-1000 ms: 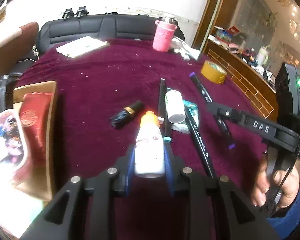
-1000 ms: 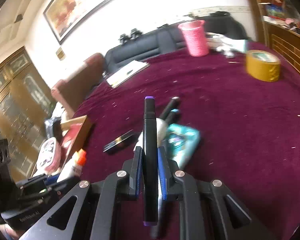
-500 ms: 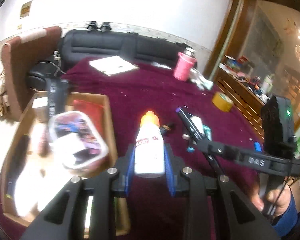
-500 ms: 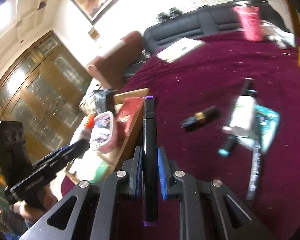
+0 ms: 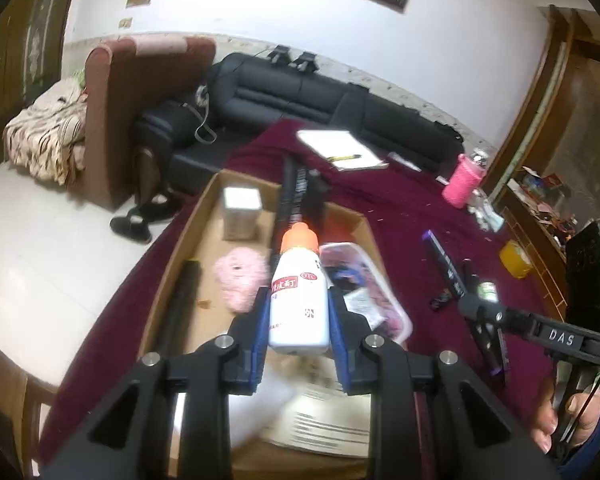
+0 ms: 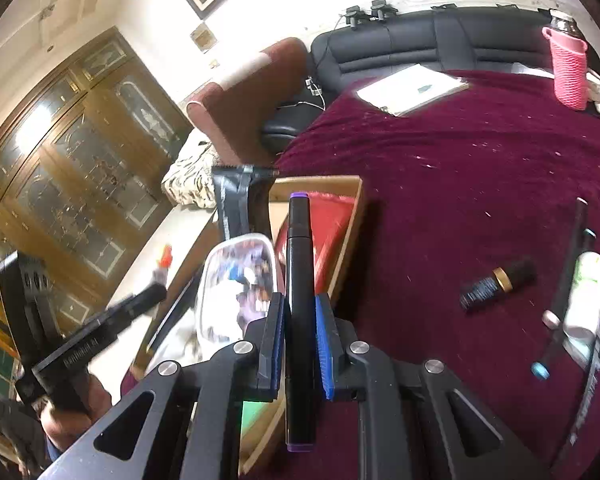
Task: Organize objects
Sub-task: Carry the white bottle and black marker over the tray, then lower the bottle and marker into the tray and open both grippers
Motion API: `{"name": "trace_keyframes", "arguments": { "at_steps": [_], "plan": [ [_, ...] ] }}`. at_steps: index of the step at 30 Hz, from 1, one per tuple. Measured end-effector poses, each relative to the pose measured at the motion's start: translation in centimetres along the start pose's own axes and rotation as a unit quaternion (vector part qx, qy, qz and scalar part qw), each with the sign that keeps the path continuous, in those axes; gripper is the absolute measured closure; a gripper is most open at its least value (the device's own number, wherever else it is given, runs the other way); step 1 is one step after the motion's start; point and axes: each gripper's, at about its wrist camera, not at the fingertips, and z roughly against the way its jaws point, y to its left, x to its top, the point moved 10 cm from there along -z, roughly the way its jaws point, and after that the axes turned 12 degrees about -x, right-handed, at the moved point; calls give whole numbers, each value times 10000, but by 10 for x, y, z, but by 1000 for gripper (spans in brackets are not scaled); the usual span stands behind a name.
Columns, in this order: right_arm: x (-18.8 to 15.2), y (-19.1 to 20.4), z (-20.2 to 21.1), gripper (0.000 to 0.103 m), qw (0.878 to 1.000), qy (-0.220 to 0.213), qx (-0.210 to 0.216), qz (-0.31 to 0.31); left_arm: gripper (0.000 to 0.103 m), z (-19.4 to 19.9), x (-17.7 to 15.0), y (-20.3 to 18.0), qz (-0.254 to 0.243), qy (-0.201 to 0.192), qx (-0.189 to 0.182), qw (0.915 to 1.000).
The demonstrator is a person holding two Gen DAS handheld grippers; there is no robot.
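Maroon cloth (image 6: 460,184): left tool (image 5: 299,320) clamping bottle (image 5: 299,300), right tool (image 6: 299,344) clamping marker (image 6: 299,280).

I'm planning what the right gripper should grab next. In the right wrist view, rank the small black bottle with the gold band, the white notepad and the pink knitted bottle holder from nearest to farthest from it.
From the right gripper:
1. small black bottle, lying on the cloth to the right.
2. white notepad, farther back, near the sofa.
3. pink knitted holder, far right corner.

The last two are nearly level; their order is uncertain.
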Motion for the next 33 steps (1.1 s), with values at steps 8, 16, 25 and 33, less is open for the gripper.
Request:
{"name": "trace_keyframes", "arguments": {
  "at_steps": [8, 16, 25, 33],
  "plan": [
    [10, 5, -54, 86, 9989, 318, -312, -135, 76, -25, 3, 49, 333, 283, 360, 9984],
    [4, 27, -64, 86, 9988, 279, -283, -300, 76, -41, 2, 65, 453, 438, 471, 9969],
    [0, 32, -77, 86, 9988, 351, -304, -180, 76, -47, 0, 66, 459, 533, 549, 9960],
    [-3, 36, -73, 82, 9988, 426, -256, -40, 76, -51, -1, 68, 460, 611, 581, 9954]
  ]
}}
